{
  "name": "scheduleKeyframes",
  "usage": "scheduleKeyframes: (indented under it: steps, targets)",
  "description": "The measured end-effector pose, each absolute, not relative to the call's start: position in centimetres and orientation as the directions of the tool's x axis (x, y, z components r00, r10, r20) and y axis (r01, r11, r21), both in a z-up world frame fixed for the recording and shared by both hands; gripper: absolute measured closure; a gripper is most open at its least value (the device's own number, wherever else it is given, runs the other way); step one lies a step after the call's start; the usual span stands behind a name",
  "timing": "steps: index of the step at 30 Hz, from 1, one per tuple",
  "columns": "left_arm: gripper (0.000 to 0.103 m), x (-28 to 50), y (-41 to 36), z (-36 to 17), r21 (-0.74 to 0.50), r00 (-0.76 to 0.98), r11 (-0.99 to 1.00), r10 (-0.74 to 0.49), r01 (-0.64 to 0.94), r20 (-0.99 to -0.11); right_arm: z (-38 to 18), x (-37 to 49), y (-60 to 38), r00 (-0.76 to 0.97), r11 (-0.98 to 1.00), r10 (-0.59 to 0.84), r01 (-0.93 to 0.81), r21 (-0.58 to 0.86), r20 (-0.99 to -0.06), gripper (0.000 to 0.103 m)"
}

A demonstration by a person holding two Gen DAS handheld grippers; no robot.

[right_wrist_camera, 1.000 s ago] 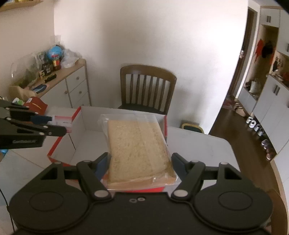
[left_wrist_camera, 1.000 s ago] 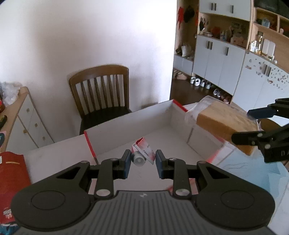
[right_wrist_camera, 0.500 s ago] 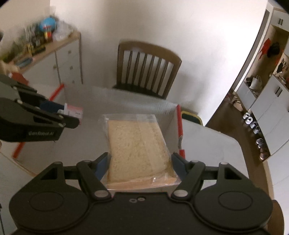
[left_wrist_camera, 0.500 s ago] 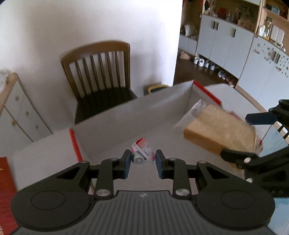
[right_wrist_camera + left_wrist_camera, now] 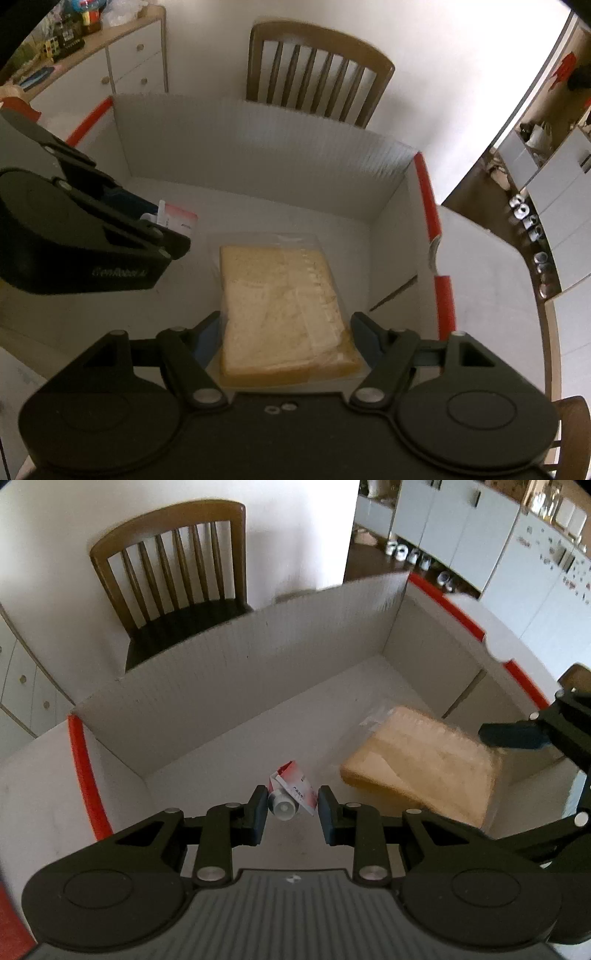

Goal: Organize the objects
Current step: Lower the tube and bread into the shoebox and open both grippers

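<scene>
A white cardboard box (image 5: 240, 686) with red-edged flaps stands open on the table; it also shows in the right wrist view (image 5: 258, 147). My left gripper (image 5: 291, 805) is shut on a red-and-white tube (image 5: 291, 794) with a white cap, held low inside the box. My right gripper (image 5: 286, 332) is shut on a bagged loaf of sliced bread (image 5: 284, 295), lowered into the box at its right side. The bread (image 5: 424, 764) and the right gripper's fingers (image 5: 517, 734) show in the left wrist view. The left gripper and tube (image 5: 173, 218) show at left in the right wrist view.
A wooden chair (image 5: 177, 576) stands behind the box against the white wall. A white drawer cabinet (image 5: 122, 70) with clutter on top is at the far left. White cupboards and shoes (image 5: 480, 535) are at the right. The table edge (image 5: 517, 295) runs right of the box.
Both grippers have moved forward and down into the box with their loads. The bread has gone from above the box's right wall to low inside it.
</scene>
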State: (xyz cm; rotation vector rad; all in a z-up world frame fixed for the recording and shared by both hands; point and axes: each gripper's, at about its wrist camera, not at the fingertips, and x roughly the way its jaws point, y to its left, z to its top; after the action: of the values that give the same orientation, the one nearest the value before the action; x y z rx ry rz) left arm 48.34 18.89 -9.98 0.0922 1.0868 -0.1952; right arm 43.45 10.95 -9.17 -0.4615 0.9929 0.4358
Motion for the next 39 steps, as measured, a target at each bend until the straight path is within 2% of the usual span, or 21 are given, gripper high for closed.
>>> scheduleKeyframes:
  steps: [8,12,13,14,15,16,27,39]
  targets:
    - [0.075,49.0,19.2,-11.5,-0.053,0.394,0.978,-0.131,0.202,-0.910,-9.9,43.4,10.8,0.449,0.828,0.135,-0.541,-0.149,-0.883,0.027]
    - [0.071,49.1,19.5,-11.7,-0.070,0.385,0.980,-0.139,0.187,-0.912,-9.8,43.0,11.0,0.451,0.826,0.139,-0.544,-0.148,-0.882,0.022]
    - [0.063,49.2,19.6,-11.7,-0.069,0.386,0.981,-0.136,0.184,-0.913,-9.7,42.8,11.0,0.453,0.826,0.143,-0.545,-0.147,-0.880,0.022]
    - [0.043,49.8,19.8,-11.7,-0.069,0.388,0.981,-0.137,0.183,-0.912,-9.6,43.0,10.9,0.458,0.825,0.146,-0.545,-0.148,-0.877,0.022]
    - [0.034,49.7,19.8,-11.6,-0.069,0.393,0.981,-0.137,0.182,-0.909,-9.5,42.9,10.9,0.461,0.825,0.148,-0.546,-0.148,-0.875,0.021]
    - [0.030,49.5,19.7,-11.3,-0.076,0.405,0.979,-0.148,0.190,-0.902,-9.3,42.8,10.9,0.465,0.824,0.150,-0.546,-0.149,-0.873,0.021]
    - [0.030,47.9,19.2,-8.3,-0.074,0.475,0.983,-0.147,0.170,-0.868,-5.9,41.0,9.6,0.499,0.830,0.206,-0.545,-0.120,-0.842,0.019]
    - [0.030,42.7,18.2,-3.1,-0.061,0.560,0.989,-0.126,0.134,-0.819,-1.5,38.0,6.9,0.542,0.810,0.303,-0.579,-0.088,-0.784,0.019]
